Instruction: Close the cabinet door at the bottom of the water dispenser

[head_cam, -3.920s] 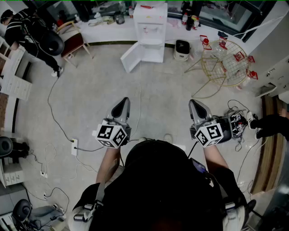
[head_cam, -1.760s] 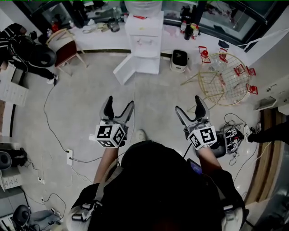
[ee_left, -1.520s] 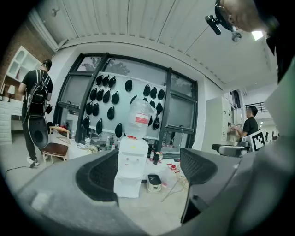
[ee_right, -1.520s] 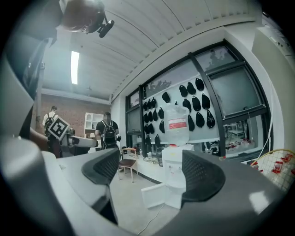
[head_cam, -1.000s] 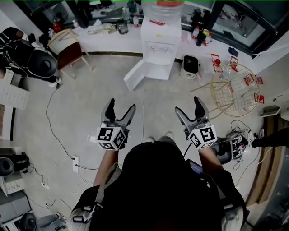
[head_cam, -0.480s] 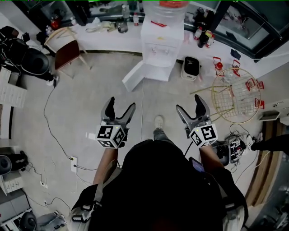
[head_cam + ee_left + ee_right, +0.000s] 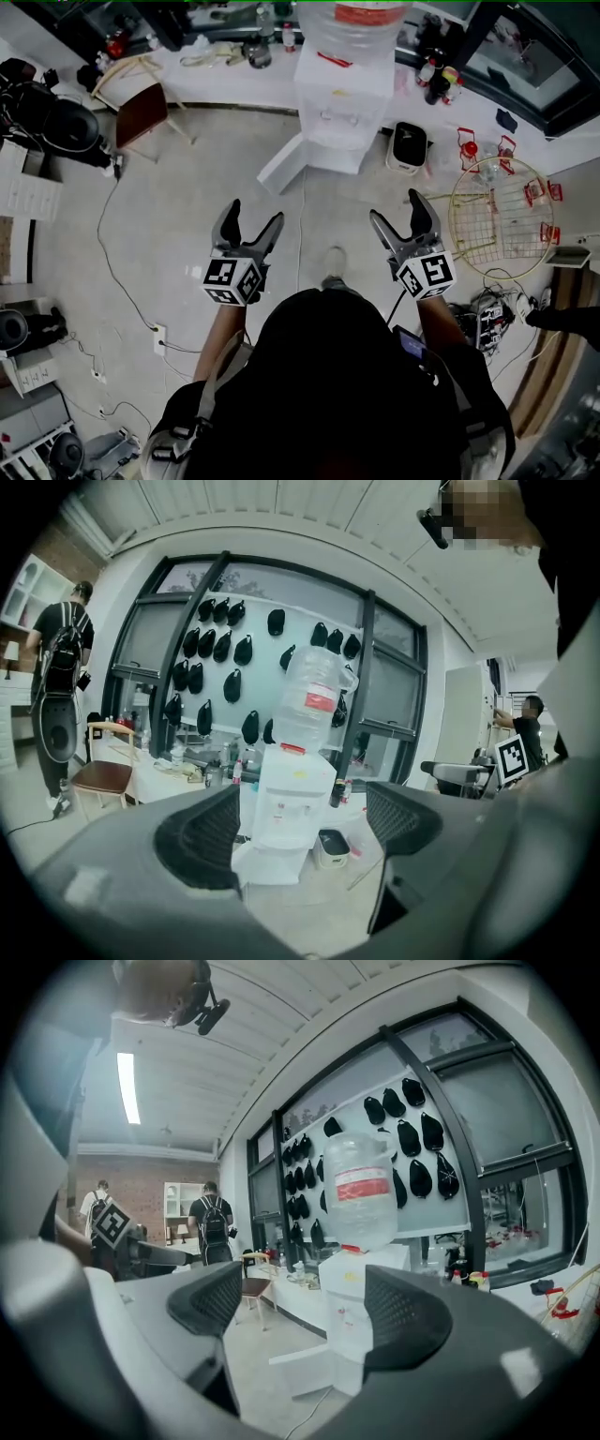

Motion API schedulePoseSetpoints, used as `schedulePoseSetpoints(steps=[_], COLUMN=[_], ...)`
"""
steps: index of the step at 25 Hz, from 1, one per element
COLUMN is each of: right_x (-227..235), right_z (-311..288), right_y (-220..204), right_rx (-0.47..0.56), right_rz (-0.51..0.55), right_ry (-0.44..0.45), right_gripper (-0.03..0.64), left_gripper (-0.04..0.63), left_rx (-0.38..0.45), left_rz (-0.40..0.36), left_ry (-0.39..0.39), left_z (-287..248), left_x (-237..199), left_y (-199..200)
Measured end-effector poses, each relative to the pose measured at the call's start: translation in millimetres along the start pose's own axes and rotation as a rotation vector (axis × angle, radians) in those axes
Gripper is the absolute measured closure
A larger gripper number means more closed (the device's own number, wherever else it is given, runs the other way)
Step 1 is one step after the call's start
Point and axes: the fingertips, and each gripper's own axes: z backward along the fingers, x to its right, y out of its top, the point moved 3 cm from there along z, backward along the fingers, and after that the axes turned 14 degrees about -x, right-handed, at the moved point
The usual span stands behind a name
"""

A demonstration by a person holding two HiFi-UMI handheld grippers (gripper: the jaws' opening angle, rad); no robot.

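Observation:
A white water dispenser [image 7: 344,103] with a clear bottle on top stands against the far wall; it also shows as the dispenser [image 7: 286,799] and the dispenser [image 7: 349,1307] in the two gripper views. Its bottom cabinet door [image 7: 284,161] hangs open, swung out to the left over the floor. My left gripper [image 7: 249,227] and right gripper [image 7: 400,212] are both open and hold nothing, well short of the dispenser, pointing at it.
A white bin [image 7: 409,148] sits right of the dispenser, a gold wire table [image 7: 497,211] further right. A wooden chair [image 7: 141,98] stands at the left by a low white counter. Cables [image 7: 108,253] trail over the floor; a person with a backpack [image 7: 58,696] stands far left.
I have walked closer to the dispenser over the frames. Both grippers went from shut to open early on and have stayed open since.

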Motion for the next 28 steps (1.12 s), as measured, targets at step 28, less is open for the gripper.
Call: schedulePoseSetpoints(steps=[28], right_x=[73.6], right_z=[-157.1], right_y=[-88.7], right_rx=[-0.225], right_rz=[-0.011], right_ry=[0.128], right_gripper=[0.218], left_gripper=[0.169], left_rx=[-0.187], left_rz=[-0.006], left_ry=[0.044], left_z=[-179.4], left_x=[-57.7], left_y=[-66.9])
